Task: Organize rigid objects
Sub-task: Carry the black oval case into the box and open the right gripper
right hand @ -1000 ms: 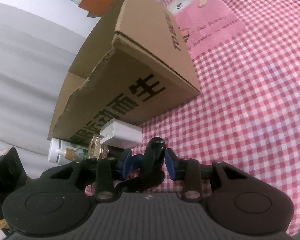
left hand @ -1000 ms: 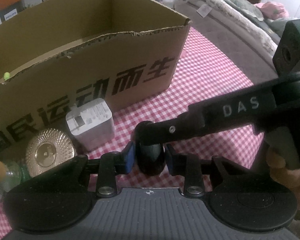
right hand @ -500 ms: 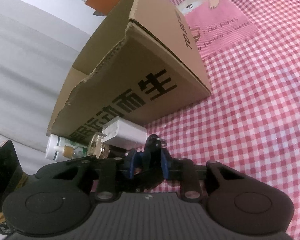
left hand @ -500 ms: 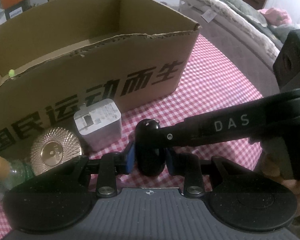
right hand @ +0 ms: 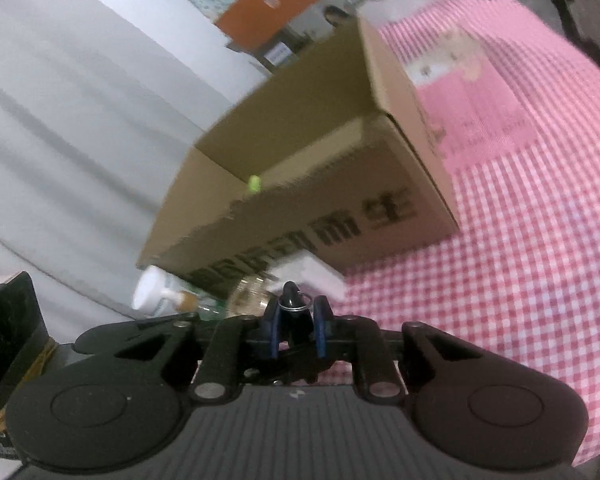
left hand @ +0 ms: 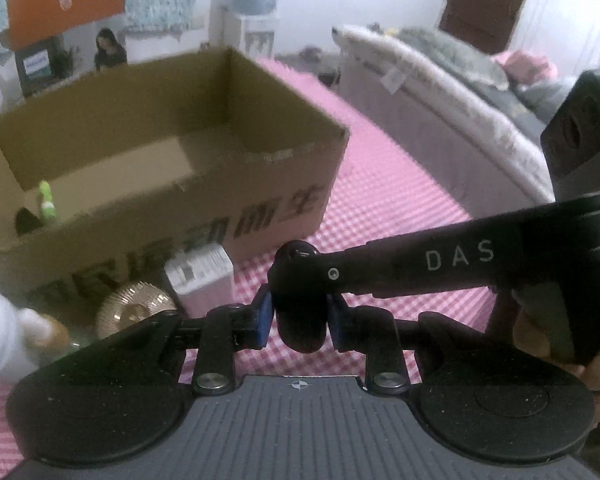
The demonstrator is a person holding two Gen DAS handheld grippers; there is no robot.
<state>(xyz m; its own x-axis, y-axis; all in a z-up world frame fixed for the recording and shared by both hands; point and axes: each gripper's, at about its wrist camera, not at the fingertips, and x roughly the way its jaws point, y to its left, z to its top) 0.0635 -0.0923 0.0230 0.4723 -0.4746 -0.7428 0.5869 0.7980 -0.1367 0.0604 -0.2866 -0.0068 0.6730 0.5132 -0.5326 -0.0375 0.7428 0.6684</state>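
Black object: a small dark rounded object [left hand: 300, 320], a metal ring [right hand: 298, 303] at its top end, sits between the blue pads of both claws at once.
Left claw [left hand: 300, 318]: its jaws are closing, narrow, with a blue pad [left hand: 263, 316] pressed against each side of the object's lower body.
Right claw [right hand: 296, 326]: jaws nearly together, clamped on the object's upper end; its fingers reach in from the right of the left wrist view, one finger lettered "DAS" [left hand: 458, 252].
Hand [left hand: 556, 344]: wrapped round the right claw's handle, at the right edge of the left wrist view.
Cardboard box [left hand: 172, 168]: open-topped, beyond and to the left of the left claw, printed with dark characters on its near wall; it stands well apart from the held object.
Box contents: a green item [left hand: 46, 204] and a dark shape beside it in the near left corner; both too blurred to name.
White block [left hand: 202, 276]: just beyond the left claw, to its left, set against the box's near wall.
Gold ribbed disc [left hand: 134, 308]: left of the white block, close by the left finger of the left claw.
White-capped bottle [right hand: 156, 294]: lying farthest left, before the box.
Pink checked cloth [right hand: 532, 280]: covers the surface beneath and to the right of both claws.
Image quality: both views carry motion blur, and fine detail is lost.
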